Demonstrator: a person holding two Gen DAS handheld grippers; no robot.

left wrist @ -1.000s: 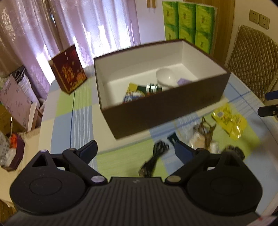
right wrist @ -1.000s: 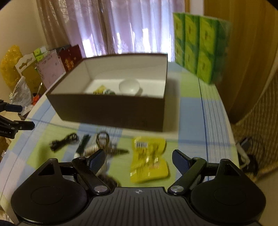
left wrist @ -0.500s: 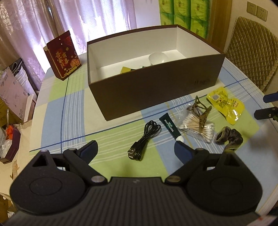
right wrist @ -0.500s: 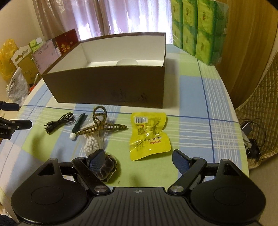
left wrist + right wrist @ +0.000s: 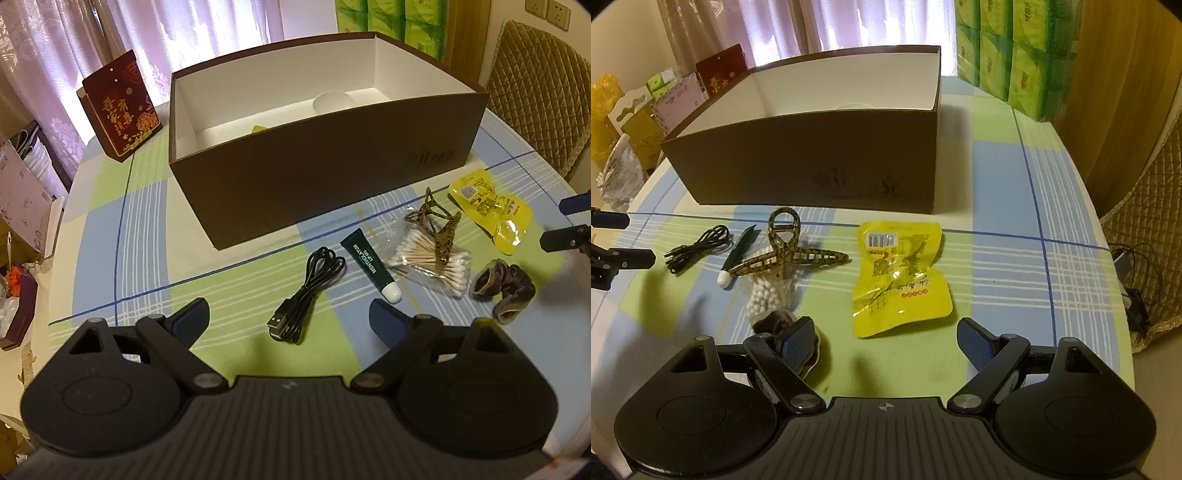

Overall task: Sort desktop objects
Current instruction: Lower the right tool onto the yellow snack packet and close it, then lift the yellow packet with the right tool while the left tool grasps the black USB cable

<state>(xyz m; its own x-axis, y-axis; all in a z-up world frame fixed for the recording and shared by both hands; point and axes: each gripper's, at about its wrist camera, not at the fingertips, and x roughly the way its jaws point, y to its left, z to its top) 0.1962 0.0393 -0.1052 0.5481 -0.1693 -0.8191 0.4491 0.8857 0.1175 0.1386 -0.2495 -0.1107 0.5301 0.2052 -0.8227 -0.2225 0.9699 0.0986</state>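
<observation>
At the bottom of the left wrist view the left gripper (image 5: pixel 288 314) has its fingers (image 5: pixel 192 317) wide apart, holding nothing, with a coiled black cable (image 5: pixel 308 291) on the checked surface (image 5: pixel 122 236) just above the gap. To the right of it lie a dark green tube (image 5: pixel 369 264) with a white cap, a clear bag of cotton swabs (image 5: pixel 432 262) with a brown patterned hair claw (image 5: pixel 436 225) on top, and a dark scrunchie (image 5: pixel 504 288) lower right.

In the right wrist view the right gripper (image 5: pixel 886 339) is likewise spread and holds nothing; a yellow snack packet (image 5: pixel 899 277) lies flat just above its gap, bare cloth running to the surface's rounded right edge.

Farther up, the large brown box (image 5: pixel 332 177) stands open, white inside, a white bowl (image 5: pixel 332 103) on its floor. A red carton (image 5: pixel 120 107) stands at upper left.
</observation>
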